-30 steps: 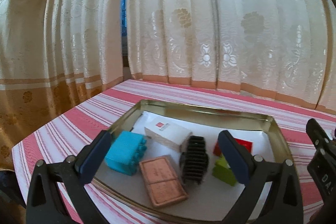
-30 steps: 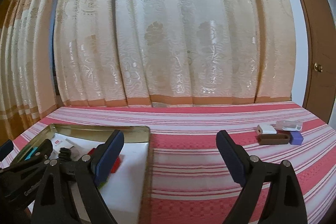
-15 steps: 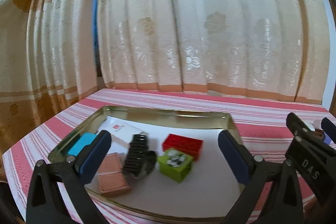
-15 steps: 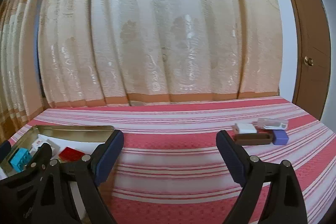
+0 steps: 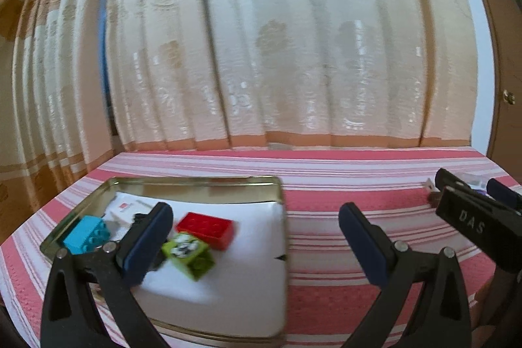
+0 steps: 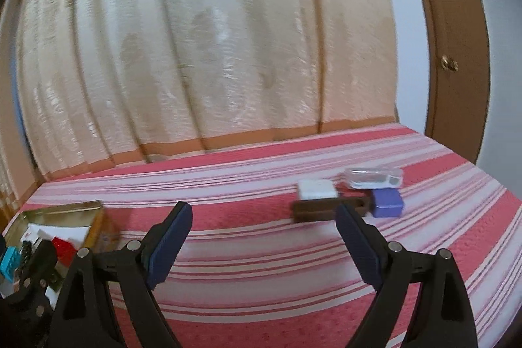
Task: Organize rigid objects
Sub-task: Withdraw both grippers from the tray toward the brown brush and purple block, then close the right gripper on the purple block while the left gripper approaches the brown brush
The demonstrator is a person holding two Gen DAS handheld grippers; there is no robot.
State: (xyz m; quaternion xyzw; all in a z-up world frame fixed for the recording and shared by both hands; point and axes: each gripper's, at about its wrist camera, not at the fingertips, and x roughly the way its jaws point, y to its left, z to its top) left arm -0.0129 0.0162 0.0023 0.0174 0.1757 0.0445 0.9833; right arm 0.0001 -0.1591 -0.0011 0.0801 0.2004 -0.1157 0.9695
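Four loose items, one tray

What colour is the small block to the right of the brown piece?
The small block is purple-blue; the right wrist view shows it best.

Left gripper wide open, empty, over the tray's right edge.
Metal tray sits on the striped bench. In the tray: red brick mid, green block touching its front, blue brick at left end, white box toward the back left. Right of the tray, well apart: the other gripper, small items behind it too blurred to identify. Curtain behind the tray.
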